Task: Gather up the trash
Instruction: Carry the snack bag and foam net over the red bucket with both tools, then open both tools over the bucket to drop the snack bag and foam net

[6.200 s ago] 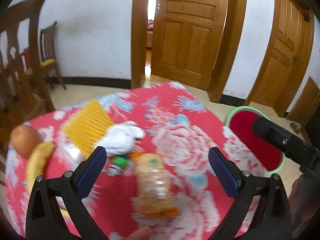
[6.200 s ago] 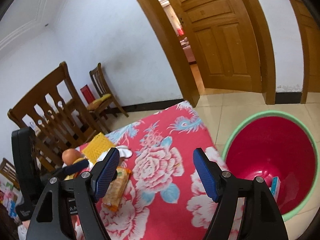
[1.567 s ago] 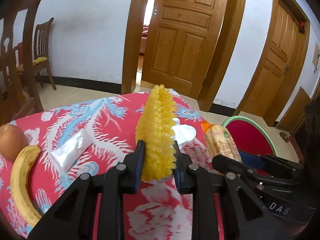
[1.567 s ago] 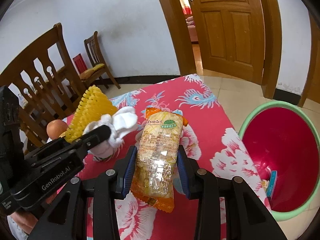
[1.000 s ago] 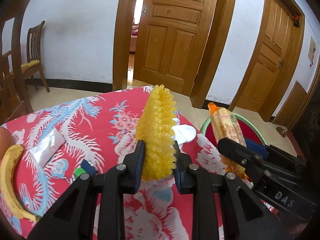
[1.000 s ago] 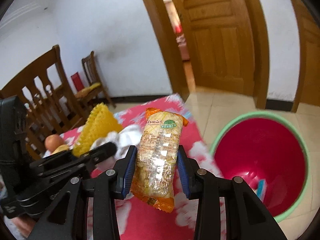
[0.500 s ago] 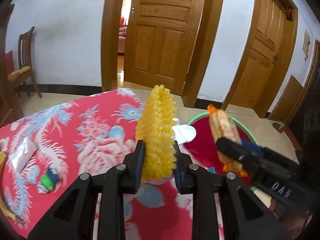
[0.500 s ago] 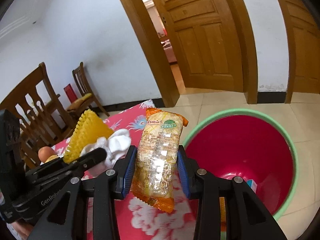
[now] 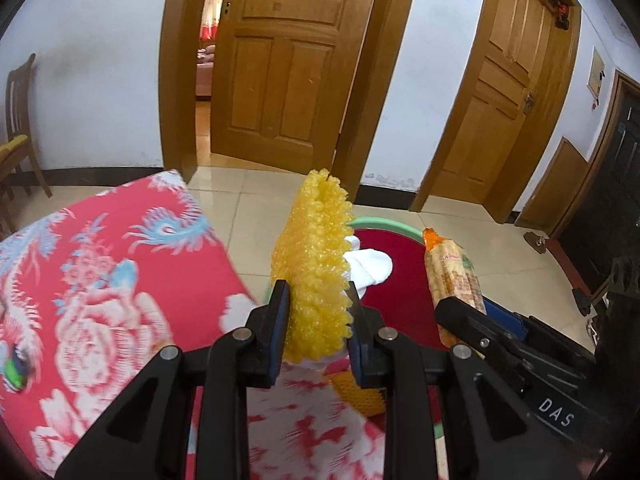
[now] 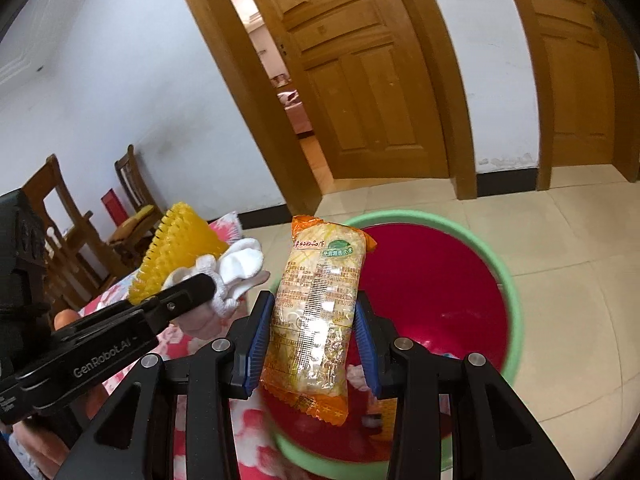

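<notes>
Wooden doors and a tiled floor lie behind everything, with the red flowered table [image 9: 120, 280] at our left. Our left gripper [image 9: 316, 316] pinches a yellow foam net [image 9: 316, 264] with a white tissue [image 9: 368, 268] bunched against it. Our right gripper [image 10: 312, 344] clamps an orange snack pack [image 10: 316, 308] upright by its long sides.

Both loads hang at or over the near rim of the bin [image 10: 512, 320], which stands on the floor just beside the table.

The tissue looks only tucked against the net, so we judge it could slip free early and land on the cloth or the tiles. The net sits at the rim, not the middle; let go here, so light a thing might catch the edge and fall outside.

Inside the red bin we make out only a few small scraps low down, too blurred to name.
</notes>
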Tool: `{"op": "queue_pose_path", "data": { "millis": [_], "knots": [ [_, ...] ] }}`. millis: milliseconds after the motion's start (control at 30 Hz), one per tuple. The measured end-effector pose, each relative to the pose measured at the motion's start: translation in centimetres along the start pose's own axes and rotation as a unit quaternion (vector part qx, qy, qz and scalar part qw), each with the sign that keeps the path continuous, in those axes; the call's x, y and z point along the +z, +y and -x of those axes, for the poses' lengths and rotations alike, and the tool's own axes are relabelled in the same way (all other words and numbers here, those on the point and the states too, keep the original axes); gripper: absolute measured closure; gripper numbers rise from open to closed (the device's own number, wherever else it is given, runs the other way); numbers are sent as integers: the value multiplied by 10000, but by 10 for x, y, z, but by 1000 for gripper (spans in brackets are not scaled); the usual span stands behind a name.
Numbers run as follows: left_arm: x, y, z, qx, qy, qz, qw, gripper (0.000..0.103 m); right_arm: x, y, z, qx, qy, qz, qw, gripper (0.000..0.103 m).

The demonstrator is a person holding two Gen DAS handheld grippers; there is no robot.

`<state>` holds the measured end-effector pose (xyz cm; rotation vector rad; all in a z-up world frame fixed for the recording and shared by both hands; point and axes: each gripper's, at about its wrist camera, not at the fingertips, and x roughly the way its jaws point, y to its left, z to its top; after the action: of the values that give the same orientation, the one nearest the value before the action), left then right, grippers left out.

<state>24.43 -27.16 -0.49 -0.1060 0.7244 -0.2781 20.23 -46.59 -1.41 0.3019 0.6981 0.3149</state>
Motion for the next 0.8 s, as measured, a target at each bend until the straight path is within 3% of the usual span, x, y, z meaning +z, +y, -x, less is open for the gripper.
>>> {"op": "queue_pose_path", "data": {
  "millis": [333, 800],
  "knots": [
    [-8, -23, -22, -103, 176, -146, 9997, 76, -1, -31, 3, -272, 36, -131, 9995, 63],
    [-10, -28, -19, -34, 132, -225, 9997, 73, -6, -26, -3, -269, 81, -24, 9996, 62]
  ]
}}
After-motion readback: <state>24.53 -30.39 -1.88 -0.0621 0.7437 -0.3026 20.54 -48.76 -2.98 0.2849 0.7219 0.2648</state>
